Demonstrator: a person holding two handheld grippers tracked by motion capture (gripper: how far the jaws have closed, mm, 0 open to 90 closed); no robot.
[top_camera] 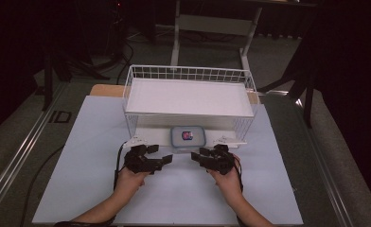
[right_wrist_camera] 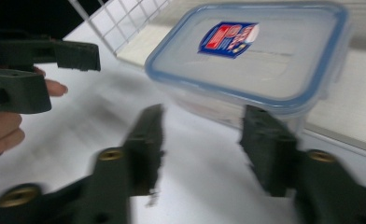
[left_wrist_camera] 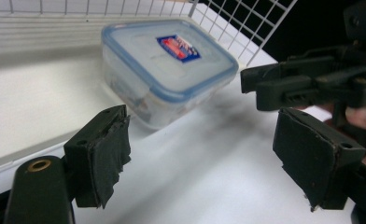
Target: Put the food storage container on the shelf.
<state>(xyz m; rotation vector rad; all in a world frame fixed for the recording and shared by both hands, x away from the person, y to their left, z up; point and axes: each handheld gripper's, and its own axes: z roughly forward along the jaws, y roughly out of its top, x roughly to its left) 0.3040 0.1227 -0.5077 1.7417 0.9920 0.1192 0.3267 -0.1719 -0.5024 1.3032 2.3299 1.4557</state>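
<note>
The left gripper (top_camera: 166, 158) hangs with its jaws spread and nothing between them, just short of the lidded container (top_camera: 188, 137), likely lined up to take its near left corner. The container sits on the table (top_camera: 93, 156) under the wire basket (top_camera: 188, 73), lid up, long axis running left to right. The right gripper (top_camera: 196, 156) mirrors the left, jaws apart and empty.

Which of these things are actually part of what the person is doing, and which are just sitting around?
Part of the job:
- plastic box with a blue-rimmed lid, under the wire basket's shelf
- left gripper, open, nothing between its jaws
- right gripper, open, nothing between its jaws
- wire basket

Just sitting around:
- table frame behind
- cables on the floor
</note>
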